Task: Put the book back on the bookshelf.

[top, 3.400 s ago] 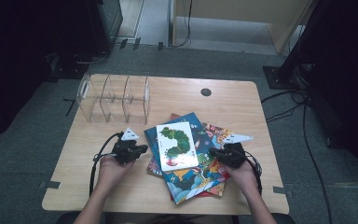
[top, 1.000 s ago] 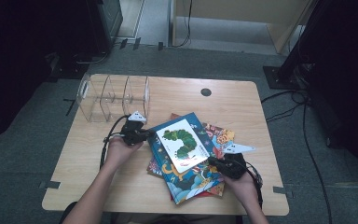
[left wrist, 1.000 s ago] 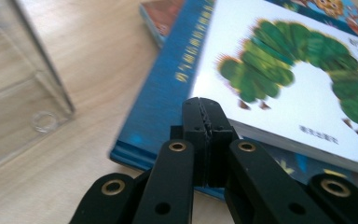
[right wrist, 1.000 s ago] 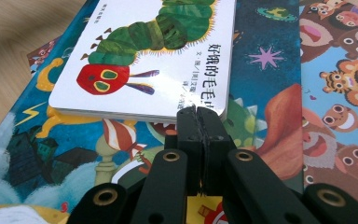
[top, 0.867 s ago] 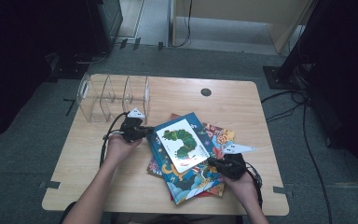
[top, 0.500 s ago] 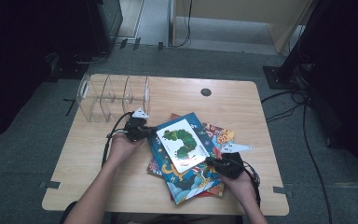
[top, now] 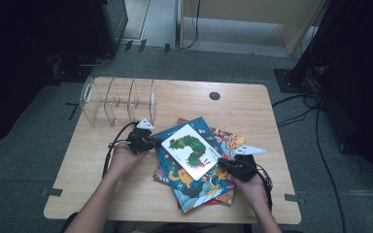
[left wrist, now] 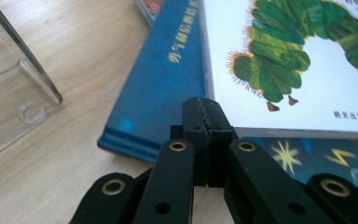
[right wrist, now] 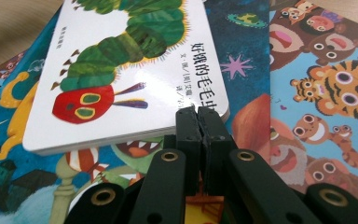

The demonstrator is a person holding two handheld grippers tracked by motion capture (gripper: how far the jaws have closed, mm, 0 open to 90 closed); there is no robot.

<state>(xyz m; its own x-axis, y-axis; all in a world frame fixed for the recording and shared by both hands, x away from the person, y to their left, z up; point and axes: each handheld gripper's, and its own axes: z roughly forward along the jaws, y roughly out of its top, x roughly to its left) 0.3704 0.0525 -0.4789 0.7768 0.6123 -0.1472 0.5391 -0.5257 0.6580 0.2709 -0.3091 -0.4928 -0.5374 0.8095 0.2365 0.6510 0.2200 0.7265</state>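
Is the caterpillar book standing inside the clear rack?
No, the caterpillar book lies flat on top of the book pile, apart from the clear rack.

The white caterpillar book [top: 193,151] covers much of the blue book [top: 209,182] beneath. From above, the lower books [top: 227,141] peek out only at their edges, their covers mostly hidden. The caterpillar's head is cut off in the left gripper view.

Two black handheld grippers: the left gripper [top: 151,141] and right gripper [top: 226,165] each carry a grey three-cornered plate and trailing black cable; brass-ringed pivot screws stud the jaw links. Forearms bare, entering from six o'clock.
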